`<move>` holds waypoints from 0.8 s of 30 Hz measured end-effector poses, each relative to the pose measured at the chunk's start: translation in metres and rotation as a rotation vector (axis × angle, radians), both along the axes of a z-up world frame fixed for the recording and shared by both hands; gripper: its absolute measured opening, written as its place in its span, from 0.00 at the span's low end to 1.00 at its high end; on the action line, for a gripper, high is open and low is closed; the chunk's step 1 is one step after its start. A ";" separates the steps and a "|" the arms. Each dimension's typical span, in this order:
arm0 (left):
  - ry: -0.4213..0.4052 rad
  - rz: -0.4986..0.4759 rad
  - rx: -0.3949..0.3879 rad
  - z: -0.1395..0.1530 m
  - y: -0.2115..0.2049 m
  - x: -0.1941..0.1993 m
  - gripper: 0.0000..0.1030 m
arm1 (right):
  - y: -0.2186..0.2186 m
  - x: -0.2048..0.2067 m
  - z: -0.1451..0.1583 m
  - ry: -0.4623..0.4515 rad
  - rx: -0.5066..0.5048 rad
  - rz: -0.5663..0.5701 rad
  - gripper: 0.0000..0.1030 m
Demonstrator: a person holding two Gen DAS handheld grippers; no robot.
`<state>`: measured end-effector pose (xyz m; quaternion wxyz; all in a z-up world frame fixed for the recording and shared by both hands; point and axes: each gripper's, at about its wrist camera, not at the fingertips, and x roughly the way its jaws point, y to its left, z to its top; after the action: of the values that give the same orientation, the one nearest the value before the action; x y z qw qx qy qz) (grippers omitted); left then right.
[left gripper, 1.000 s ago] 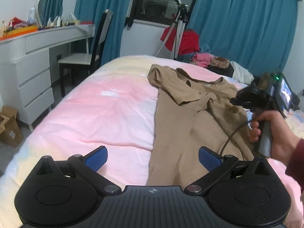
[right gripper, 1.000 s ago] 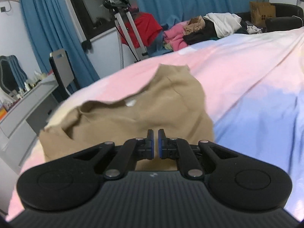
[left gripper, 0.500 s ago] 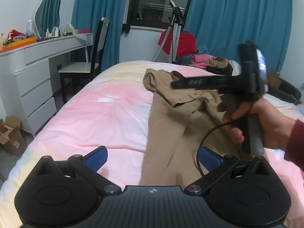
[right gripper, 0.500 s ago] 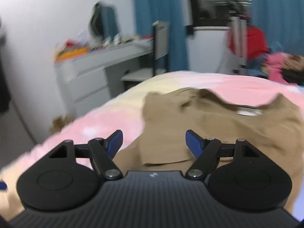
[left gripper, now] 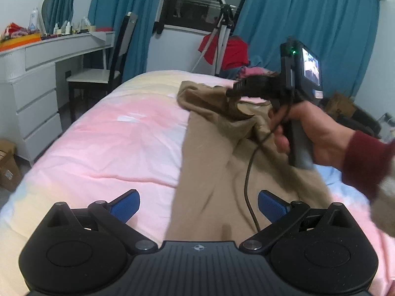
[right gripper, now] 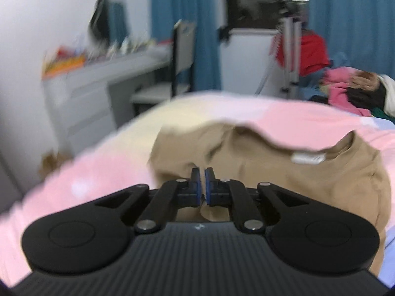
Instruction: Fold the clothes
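Tan T-shirt [left gripper: 217,153] is spread on the pink bed cover [left gripper: 118,143], collar toward the far edge | right gripper [right gripper: 202,185] is pressed together on a fold of its cloth, lifted | left gripper [left gripper: 198,206] is held spread wide above the hem, nothing pinched.

Home bedroom, bed [left gripper: 118,133] under pink pastel cover in the near centre, white dressing table [left gripper: 37,74] with mirror [left gripper: 58,2] and toiletries at left, chair [left gripper: 106,71] beside it, teal curtains [left gripper: 308,37] across the far wall, clothes heap [right gripper: 350,91] at far right
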<state>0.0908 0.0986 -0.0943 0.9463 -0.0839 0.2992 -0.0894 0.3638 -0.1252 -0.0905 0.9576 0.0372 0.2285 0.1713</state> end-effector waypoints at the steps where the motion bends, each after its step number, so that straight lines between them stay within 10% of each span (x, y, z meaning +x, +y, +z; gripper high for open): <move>1: -0.001 -0.006 0.002 -0.001 -0.002 -0.001 1.00 | -0.009 0.008 0.001 -0.002 0.036 -0.031 0.06; 10: 0.037 -0.035 0.052 -0.018 -0.014 0.015 1.00 | -0.086 0.078 -0.054 0.167 0.293 -0.311 0.06; 18: 0.070 -0.028 0.087 -0.034 -0.014 0.034 1.00 | -0.090 0.068 -0.070 0.164 0.284 -0.323 0.10; 24: 0.071 -0.020 0.070 -0.028 -0.011 0.034 1.00 | -0.079 0.012 -0.018 0.143 0.230 -0.273 0.49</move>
<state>0.1244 0.0877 -0.1220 0.9364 -0.0508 0.3365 -0.0855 0.3753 -0.2044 -0.1085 0.9428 0.1890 0.2677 0.0619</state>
